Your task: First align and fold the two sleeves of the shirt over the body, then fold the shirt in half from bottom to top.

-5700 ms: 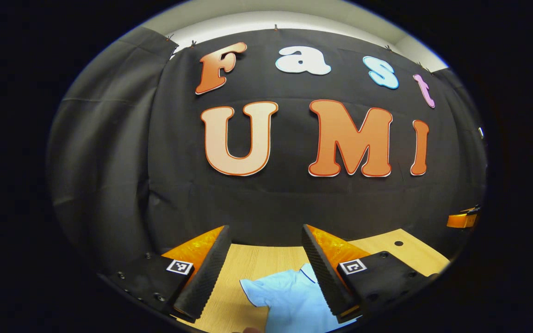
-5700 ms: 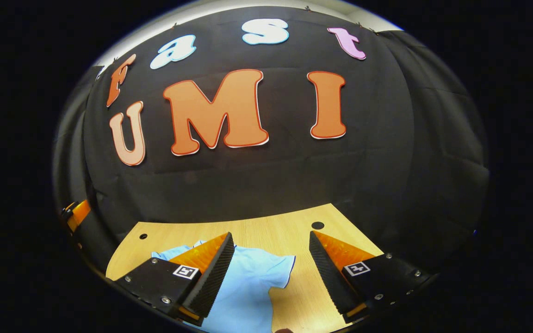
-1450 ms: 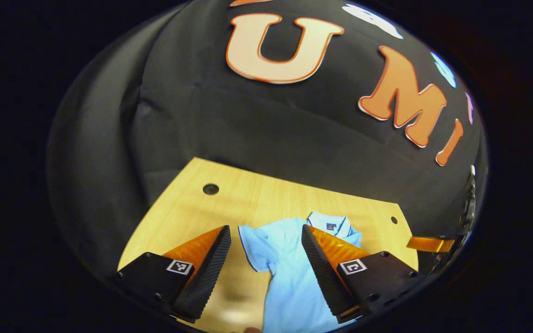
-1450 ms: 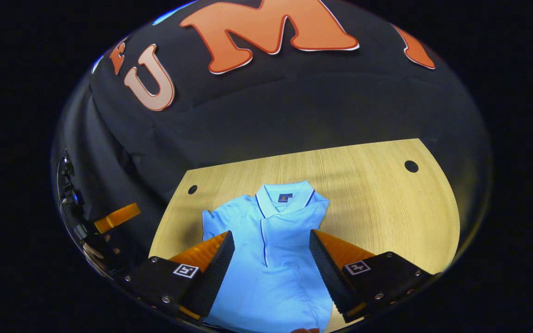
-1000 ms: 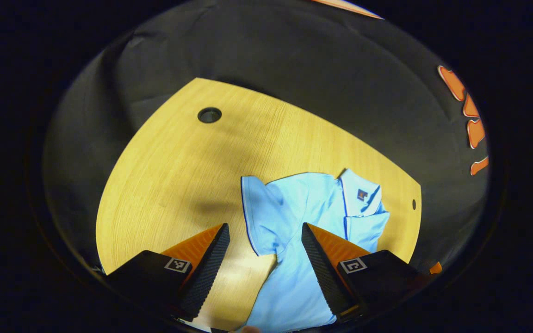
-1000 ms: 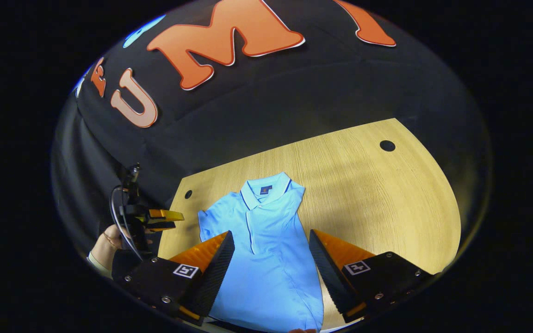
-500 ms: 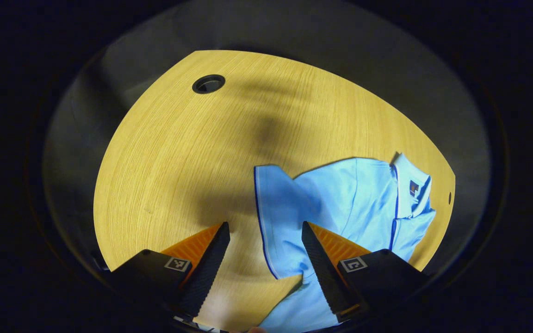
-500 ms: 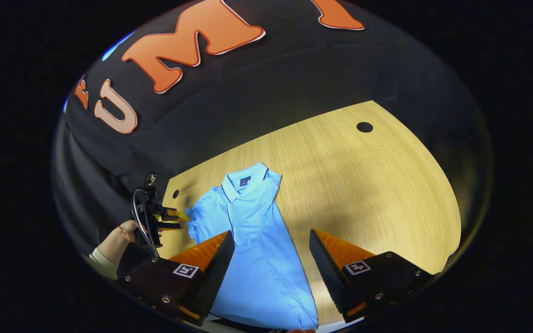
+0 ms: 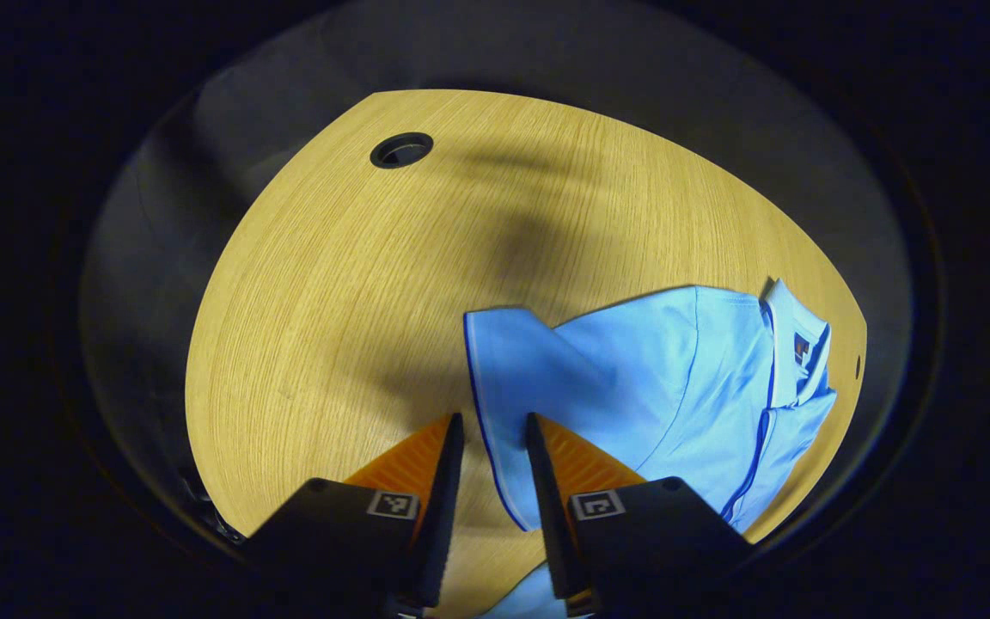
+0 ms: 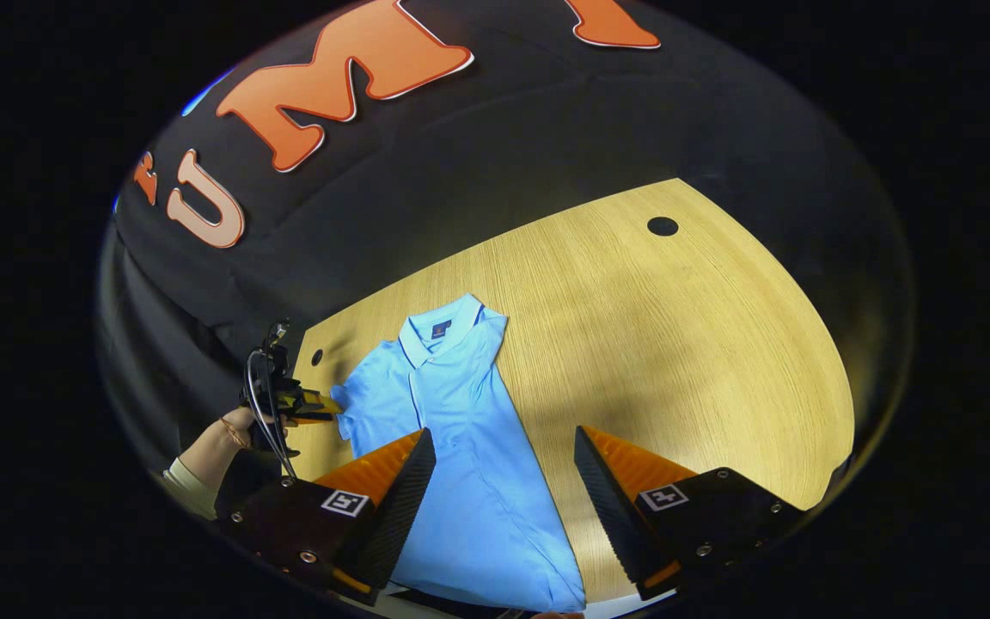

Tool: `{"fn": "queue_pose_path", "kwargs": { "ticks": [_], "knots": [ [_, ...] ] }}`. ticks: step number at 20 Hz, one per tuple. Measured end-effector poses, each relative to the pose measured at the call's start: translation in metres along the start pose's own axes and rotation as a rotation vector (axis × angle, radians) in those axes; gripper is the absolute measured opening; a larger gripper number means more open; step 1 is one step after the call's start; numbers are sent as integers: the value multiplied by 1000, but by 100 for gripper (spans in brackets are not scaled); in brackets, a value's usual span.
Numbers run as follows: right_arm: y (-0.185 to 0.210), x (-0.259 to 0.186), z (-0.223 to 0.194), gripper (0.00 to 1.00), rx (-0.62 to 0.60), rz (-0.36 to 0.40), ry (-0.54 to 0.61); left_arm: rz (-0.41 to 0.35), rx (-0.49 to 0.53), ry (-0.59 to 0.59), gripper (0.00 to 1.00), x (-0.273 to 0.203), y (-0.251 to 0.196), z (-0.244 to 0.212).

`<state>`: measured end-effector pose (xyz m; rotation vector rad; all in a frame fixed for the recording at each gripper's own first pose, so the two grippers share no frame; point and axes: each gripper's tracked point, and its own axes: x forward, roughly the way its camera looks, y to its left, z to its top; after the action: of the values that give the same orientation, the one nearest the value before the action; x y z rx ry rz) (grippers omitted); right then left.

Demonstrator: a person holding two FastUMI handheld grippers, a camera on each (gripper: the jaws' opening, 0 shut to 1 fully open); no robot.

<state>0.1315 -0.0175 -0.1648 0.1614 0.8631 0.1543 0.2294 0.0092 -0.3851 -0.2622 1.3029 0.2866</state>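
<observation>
A light blue polo shirt (image 10: 452, 430) lies flat on the wooden table (image 10: 675, 344), collar (image 10: 443, 331) toward the wall. Its right edge runs straight, with that sleeve folded onto the body. The left sleeve (image 9: 512, 361) still spreads out on the wood. In the left gripper view my left gripper (image 9: 493, 419) is low over the table, jaws narrowed, with the sleeve's dark-piped hem in the gap between them. The right gripper view shows that left gripper (image 10: 323, 402) at the sleeve's outer edge. My right gripper (image 10: 504, 434) hangs open above the shirt's lower body, holding nothing.
A hand (image 10: 229, 430) with a pale cuff holds the left gripper at the table's left side. Round cable holes (image 9: 401, 150) (image 10: 662, 226) sit near the far corners. Black cloth walls close in behind the table. Bare wood stretches to the shirt's right.
My left gripper has dropped toward the left sleeve and its fingers have narrowed around the hem. The right gripper has risen and drawn back, still open.
</observation>
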Motion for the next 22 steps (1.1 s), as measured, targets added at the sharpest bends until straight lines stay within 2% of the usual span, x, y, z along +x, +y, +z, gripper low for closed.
{"fn": "queue_pose_path", "kwargs": {
  "ticks": [2,3,8,9,13,16,22],
  "knots": [
    [-1,-1,-3,98,-2,-2,2,-21,-23,-13,12,-7,-10,-2],
    [0,-3,-3,98,2,2,-3,-13,16,-34,7,-12,-9,-1],
    [3,-8,0,98,5,15,-25,-29,145,-121,7,-64,-35,8],
    [5,-11,0,98,7,25,-29,-63,197,-145,8,-84,-61,7],
    [0,-17,0,99,1,22,-42,-118,352,-184,7,-112,-129,-6],
    [-9,-23,0,98,18,21,-50,-172,416,-168,7,-115,-186,-26],
    [-34,-30,-7,99,58,-7,-47,-249,453,-125,11,-99,-260,-68]
  ]
}}
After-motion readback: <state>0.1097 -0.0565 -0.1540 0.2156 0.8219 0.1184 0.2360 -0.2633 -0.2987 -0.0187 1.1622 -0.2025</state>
